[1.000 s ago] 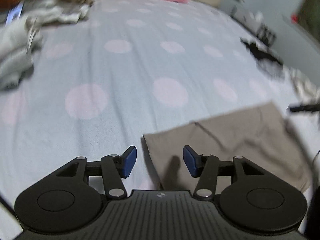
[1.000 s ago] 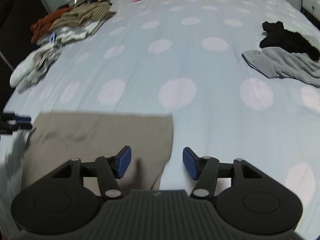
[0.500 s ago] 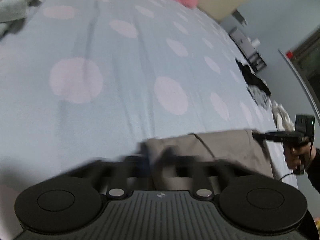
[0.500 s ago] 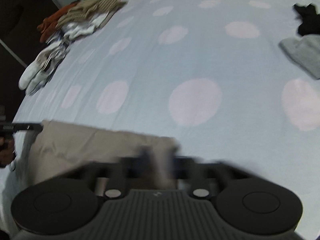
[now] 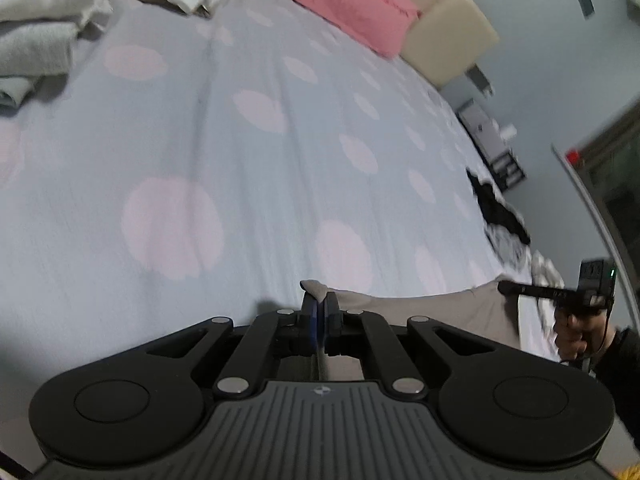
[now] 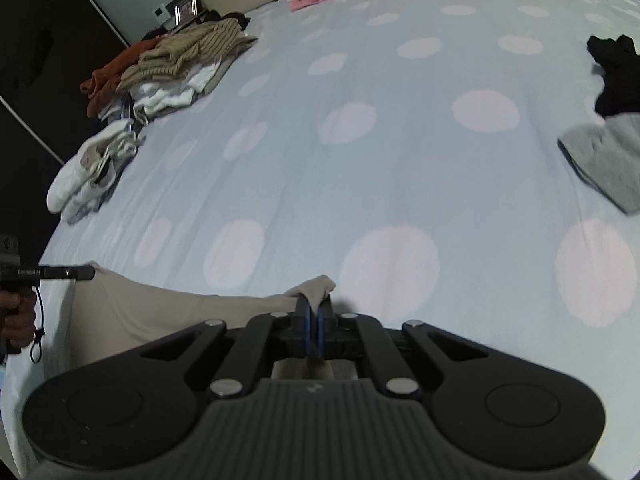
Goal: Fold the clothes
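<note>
Flat beige cloth garment [image 5: 420, 312]: left tool [image 5: 319, 320] and right tool [image 6: 314, 322] are clamping opposite corners, its edge stretching between them.

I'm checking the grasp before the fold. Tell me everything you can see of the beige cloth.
The beige cloth looks like plain, soft, thin fabric, already folded flat into a rough rectangle. It lies at the near edge of the spotted bedsheet. The left gripper is shut on one far corner and the right gripper on the other; each pinched corner bunches up into a small peak past the pads. The far edge sags slightly between them. Its near part is hidden.
</note>
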{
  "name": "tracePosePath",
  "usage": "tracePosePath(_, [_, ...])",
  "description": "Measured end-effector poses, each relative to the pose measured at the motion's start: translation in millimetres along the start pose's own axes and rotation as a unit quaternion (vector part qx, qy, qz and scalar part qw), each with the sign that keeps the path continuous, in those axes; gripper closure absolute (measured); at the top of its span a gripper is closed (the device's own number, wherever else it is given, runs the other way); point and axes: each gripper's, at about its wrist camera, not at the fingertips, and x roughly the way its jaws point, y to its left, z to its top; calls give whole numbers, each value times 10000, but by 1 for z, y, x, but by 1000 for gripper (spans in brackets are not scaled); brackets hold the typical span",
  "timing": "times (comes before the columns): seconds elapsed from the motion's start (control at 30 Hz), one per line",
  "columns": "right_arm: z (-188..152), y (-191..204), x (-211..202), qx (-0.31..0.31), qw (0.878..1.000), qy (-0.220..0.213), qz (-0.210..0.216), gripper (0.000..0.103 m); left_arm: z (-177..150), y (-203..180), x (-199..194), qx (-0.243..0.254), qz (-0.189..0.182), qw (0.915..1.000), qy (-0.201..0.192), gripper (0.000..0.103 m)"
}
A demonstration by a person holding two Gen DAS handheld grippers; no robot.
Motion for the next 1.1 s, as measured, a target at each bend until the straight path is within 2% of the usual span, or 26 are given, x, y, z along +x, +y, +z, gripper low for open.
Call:
tracePosePath(0.17, [40, -15, 11, 180, 9995, -259, 56, 99, 32, 6, -1, -16, 27, 9995, -329, 102])
tracePosePath(0.43, [119, -27, 48, 70, 9988, -478, 87, 99, 82, 14, 22, 222, 351, 9971, -633, 102])
tracePosePath(0.5, [133, -28, 58, 29, 9987, -509, 68, 99, 88, 19, 32, 218, 455, 9968, -622, 102])
tracePosePath(0.6, [147, -30, 80, 64, 9991, -416, -43, 99, 90, 31, 57, 162, 657, 9971, -351, 101])
tracePosePath(0.7, [144, -35, 110, 191, 9988, -52, -438, 94, 86, 38, 74, 319, 823, 9960, -143, 98])
tracePosePath(0.73, [141, -35, 117, 273, 9975, 40, -655, 87, 86, 36, 73, 437, 842, 9953, -197, 97])
tracePosePath(0.77, [137, -35, 123, 361, 9954, 124, -881, 86, 86, 32, 70, 541, 904, 9942, -207, 93])
tracePosePath(0.8, [134, -33, 118, 400, 9948, 35, -933, 83, 87, 29, 67, 634, 994, 9928, -226, 85])
tracePosePath(0.83, [131, -30, 112, 429, 9945, -86, -954, 69, 86, 26, 61, 692, 1166, 9904, -287, 81])
tracePosePath(0.87, [128, -26, 106, 459, 9940, -206, -975, 59, 86, 24, 54, 725, 1333, 9876, -404, 70])
tracePosePath(0.9, [124, -22, 97, 373, 9925, -359, -1104, 59, 85, 22, 46, 729, 1402, 9860, -534, 63])
tracePosePath(0.93, [117, -14, 85, 213, 9908, -523, -1233, 59, 84, 22, 38, 727, 1407, 9852, -661, 62])
tracePosePath(1.0, [102, 4, 62, -98, 9858, -811, -1467, 59, 83, 24, 23, 677, 1141, 9873, -878, 61])
tracePosePath(1.1, [72, 33, 32, -370, 9789, -1099, -1681, 59, 86, 32, 15, 391, 982, 9898, -955, 61])
